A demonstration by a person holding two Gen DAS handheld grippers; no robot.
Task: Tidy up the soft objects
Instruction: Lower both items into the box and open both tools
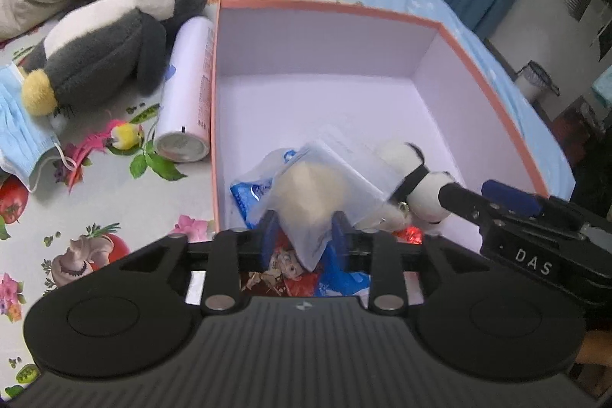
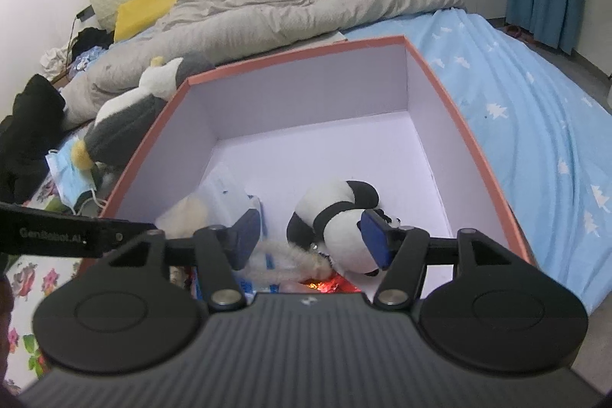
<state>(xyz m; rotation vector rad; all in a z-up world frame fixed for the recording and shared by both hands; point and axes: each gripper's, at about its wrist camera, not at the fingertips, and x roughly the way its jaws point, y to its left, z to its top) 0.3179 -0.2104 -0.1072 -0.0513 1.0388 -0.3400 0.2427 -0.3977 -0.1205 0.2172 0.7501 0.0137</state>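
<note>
My left gripper (image 1: pixel 304 234) is clenched on a clear plastic bag of cream fluff (image 1: pixel 317 194) over the near end of the pink-rimmed white cardboard box (image 1: pixel 329 11), while my right gripper (image 2: pixel 310 236) hangs released at three o'clock, straddling the black-and-white plush panda (image 2: pixel 336 217).

Panda plush (image 2: pixel 336 217) lying in pink-rimmed box (image 1: pixel 478 64), bagged cream fluff (image 1: pixel 310 194), perhaps fur, beside it
</note>
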